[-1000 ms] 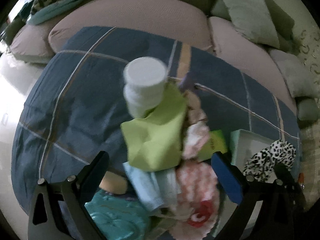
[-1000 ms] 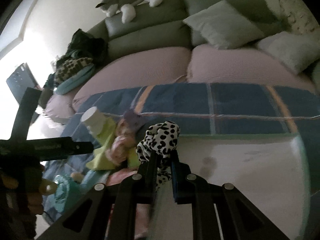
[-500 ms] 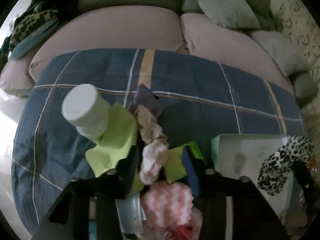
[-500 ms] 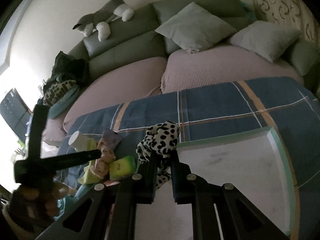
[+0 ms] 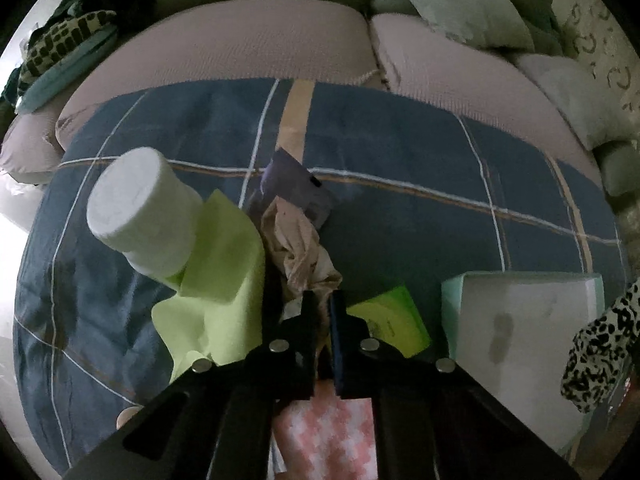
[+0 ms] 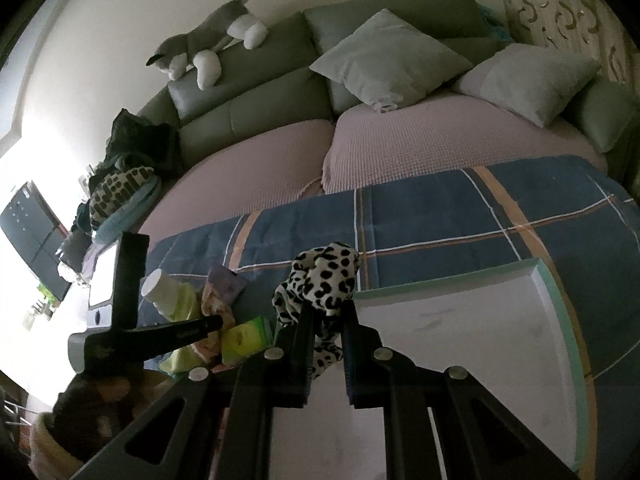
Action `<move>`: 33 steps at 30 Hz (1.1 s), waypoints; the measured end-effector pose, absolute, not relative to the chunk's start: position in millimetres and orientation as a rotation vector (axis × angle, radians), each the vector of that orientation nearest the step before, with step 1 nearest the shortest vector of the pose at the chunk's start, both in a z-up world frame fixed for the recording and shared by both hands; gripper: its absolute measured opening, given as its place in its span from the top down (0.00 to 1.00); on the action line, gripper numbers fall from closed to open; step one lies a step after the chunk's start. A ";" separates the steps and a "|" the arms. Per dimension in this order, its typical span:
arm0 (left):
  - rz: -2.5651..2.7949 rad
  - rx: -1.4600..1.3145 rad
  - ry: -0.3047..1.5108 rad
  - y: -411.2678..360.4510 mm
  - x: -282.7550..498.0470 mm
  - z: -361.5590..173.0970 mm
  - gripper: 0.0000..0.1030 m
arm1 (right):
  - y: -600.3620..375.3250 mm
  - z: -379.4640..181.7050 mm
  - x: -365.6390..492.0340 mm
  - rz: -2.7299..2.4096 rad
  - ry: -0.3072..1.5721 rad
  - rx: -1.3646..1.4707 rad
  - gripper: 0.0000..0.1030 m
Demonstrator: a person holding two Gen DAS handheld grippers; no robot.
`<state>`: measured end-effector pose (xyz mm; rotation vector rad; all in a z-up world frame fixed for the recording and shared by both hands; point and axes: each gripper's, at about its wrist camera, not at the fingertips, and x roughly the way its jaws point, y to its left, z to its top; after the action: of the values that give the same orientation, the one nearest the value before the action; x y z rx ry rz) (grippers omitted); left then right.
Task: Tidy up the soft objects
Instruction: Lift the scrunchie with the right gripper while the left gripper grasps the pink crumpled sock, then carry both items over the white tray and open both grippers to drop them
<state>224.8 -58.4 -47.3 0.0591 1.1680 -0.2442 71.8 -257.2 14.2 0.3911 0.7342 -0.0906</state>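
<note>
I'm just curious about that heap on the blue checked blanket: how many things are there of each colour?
Yellow-green: 2, a cloth and a small packet
White: 1, roll
Beige: 1, crumpled cloth
Purple: 1, cloth
Pink-and-white: 1, cloth
Total: 6 that I can tell apart; others may be hidden beneath.

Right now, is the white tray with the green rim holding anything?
No, the white tray lies bare; the leopard-print scrunchie is clamped in the right gripper above its edge.

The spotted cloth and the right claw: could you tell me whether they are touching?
Touching. The right wrist view shows the right claw shut on the spotted cloth, whose fabric bunches above the fingertips and hangs pinched between them.
</note>
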 end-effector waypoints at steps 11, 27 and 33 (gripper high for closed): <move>-0.200 -0.011 1.105 -42.5 216.1 -25.7 0.96 | -267.1 20.3 64.1 -0.085 0.709 0.436 0.87; -0.252 -0.087 0.985 -44.4 191.1 28.4 0.96 | -275.9 19.6 63.9 -0.093 0.716 0.482 0.87; -0.339 -0.093 0.880 -66.8 166.8 73.6 0.96 | -287.1 25.9 56.3 -0.115 0.695 0.504 0.87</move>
<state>166.8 -66.8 73.6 -0.0929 0.8801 -0.3392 56.3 -287.1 25.9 0.5038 0.6949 -0.1146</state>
